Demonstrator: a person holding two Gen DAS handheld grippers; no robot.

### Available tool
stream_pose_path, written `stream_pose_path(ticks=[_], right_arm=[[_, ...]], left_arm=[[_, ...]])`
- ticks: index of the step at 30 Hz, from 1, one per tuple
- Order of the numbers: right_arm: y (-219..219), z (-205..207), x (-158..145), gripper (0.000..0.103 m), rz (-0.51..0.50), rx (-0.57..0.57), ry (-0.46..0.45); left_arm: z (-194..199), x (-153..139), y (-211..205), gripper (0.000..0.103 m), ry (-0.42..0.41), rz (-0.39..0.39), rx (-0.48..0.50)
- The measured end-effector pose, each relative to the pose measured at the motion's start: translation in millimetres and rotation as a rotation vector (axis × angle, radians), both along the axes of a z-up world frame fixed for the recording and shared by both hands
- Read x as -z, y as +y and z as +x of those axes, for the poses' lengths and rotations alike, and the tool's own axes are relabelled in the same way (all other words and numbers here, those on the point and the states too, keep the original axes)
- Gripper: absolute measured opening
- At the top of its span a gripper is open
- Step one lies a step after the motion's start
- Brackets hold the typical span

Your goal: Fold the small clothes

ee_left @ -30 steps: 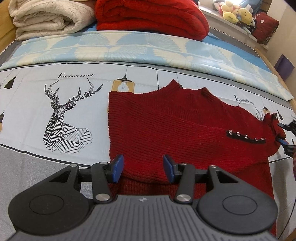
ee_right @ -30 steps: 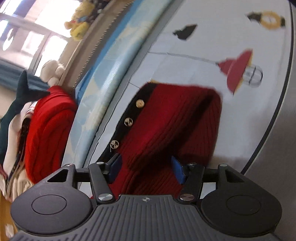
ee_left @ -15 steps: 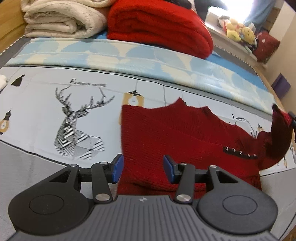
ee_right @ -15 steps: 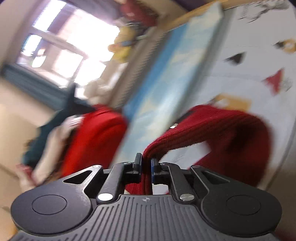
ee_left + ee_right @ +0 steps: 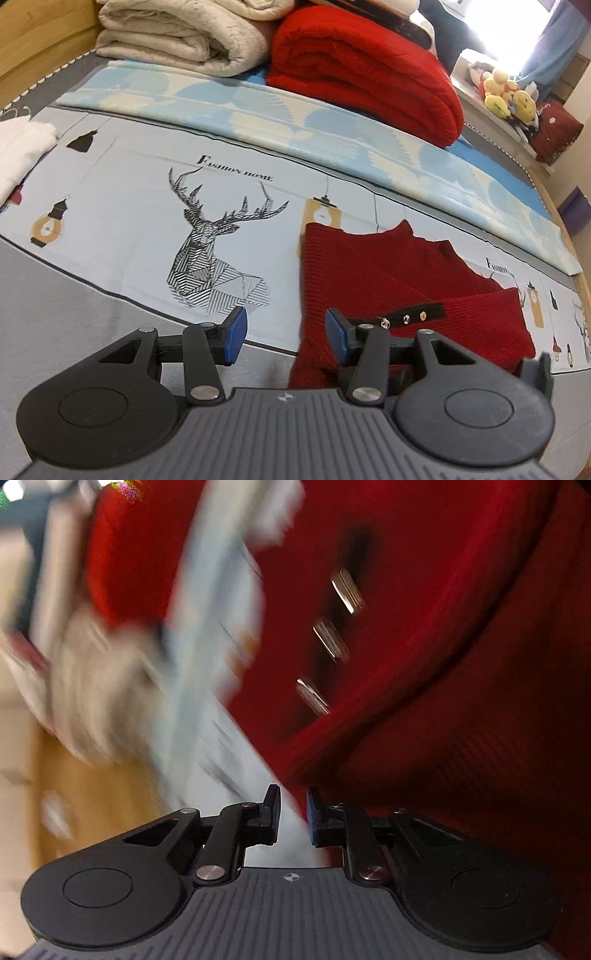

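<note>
Already the red sweater [image 5: 388, 280] lies on the bed [image 5: 122, 206] just right of the printed deer [image 5: 218, 251], one sleeve [image 5: 480, 314] folded across its body; the rest remains unfolded. Left gripper [image 5: 282, 336] hovers spread over the sweater's near edge. Right gripper [image 5: 293, 816], jaws just parting, pinches nothing, beside the buttons [image 5: 328, 642]. No containers appear.
</note>
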State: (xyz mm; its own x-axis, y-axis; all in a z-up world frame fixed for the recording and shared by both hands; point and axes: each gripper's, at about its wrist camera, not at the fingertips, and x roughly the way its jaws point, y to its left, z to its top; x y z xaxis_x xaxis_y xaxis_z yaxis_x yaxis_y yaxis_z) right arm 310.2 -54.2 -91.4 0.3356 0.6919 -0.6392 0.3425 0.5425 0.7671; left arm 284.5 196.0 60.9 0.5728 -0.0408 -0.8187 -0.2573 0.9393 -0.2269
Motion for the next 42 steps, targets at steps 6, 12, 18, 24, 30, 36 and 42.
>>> stream_pose_path(ticks=[6,12,18,24,30,36,42], right_arm=[[-30.1,-13.4,-57.5,0.027,-0.158,-0.342,-0.178],[-145.7,16.4,-110.1,0.044,-0.431,-0.265,-0.325],[-240.6,23.1,-107.0,0.044,-0.562,-0.025,-0.338],[-251.3,33.6,-105.6,0.044,-0.469,0.074,-0.341],[-244.5,43.6,-104.1,0.044,-0.502,0.058,-0.350],[-245.8,50.6,-97.4,0.044,-0.519,0.058,-0.338],[-236.2,53.7,-98.3,0.044,-0.570,0.033,-0.367]], left_arm=[[-2.7,-4.5,6.6,0.052,-0.011,-0.005,-0.021],[-0.2,4.1,-8.0,0.052,0.013,-0.012,0.000],[14.8,32.2,-25.8,0.051,0.046,-0.123,0.009],[41.2,69.6,-62.5,0.049,0.060,-0.221,0.033],[62.1,107.5,-91.6,0.053,0.174,-0.120,0.042],[67.2,113.5,-104.1,0.018,0.159,-0.031,0.126],[61.6,57.0,-89.3,0.010,-0.068,0.070,0.116]])
